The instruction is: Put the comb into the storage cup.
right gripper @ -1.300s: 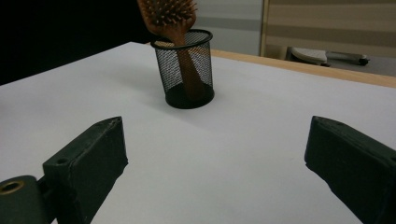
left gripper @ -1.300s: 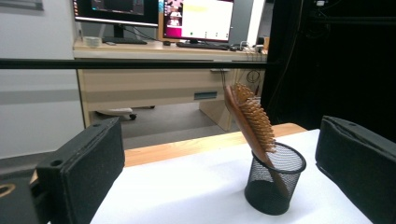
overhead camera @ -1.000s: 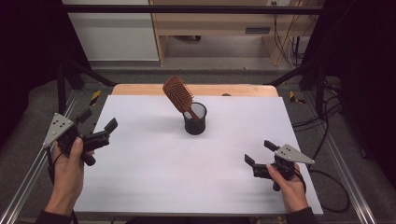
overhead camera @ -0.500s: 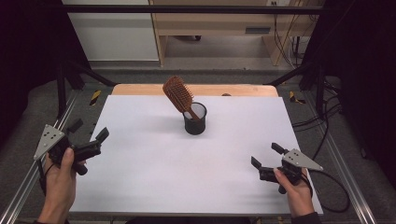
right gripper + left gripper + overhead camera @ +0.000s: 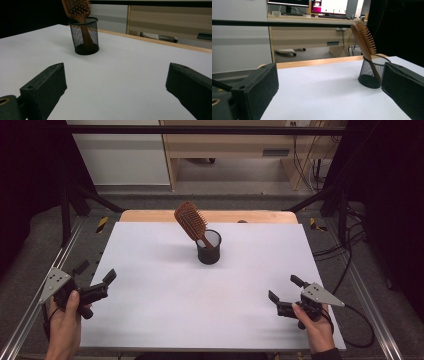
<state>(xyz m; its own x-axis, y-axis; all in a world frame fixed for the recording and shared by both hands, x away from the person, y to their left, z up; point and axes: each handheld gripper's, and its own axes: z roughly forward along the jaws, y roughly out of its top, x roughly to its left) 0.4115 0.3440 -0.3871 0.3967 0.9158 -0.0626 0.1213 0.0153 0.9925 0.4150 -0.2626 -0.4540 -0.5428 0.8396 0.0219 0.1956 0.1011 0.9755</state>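
Even overhead light falls on the white tabletop (image 5: 165,320), which reads bright and flat without glare, while the surroundings at both sides of the high view sink into near black. The mesh cup (image 5: 208,248) throws a soft, faint shadow toward the left. In the gripper views the cup (image 5: 372,72) stays fairly sharp, the near black tongs look soft and slightly blurred, and the background room is mildly hazy. The bright monitor screens (image 5: 329,6) are washed out.

Left black two-jaw gripper (image 5: 95,279) held low, jaws spread wide. Right black two-jaw gripper (image 5: 283,293) likewise, jaws agape.
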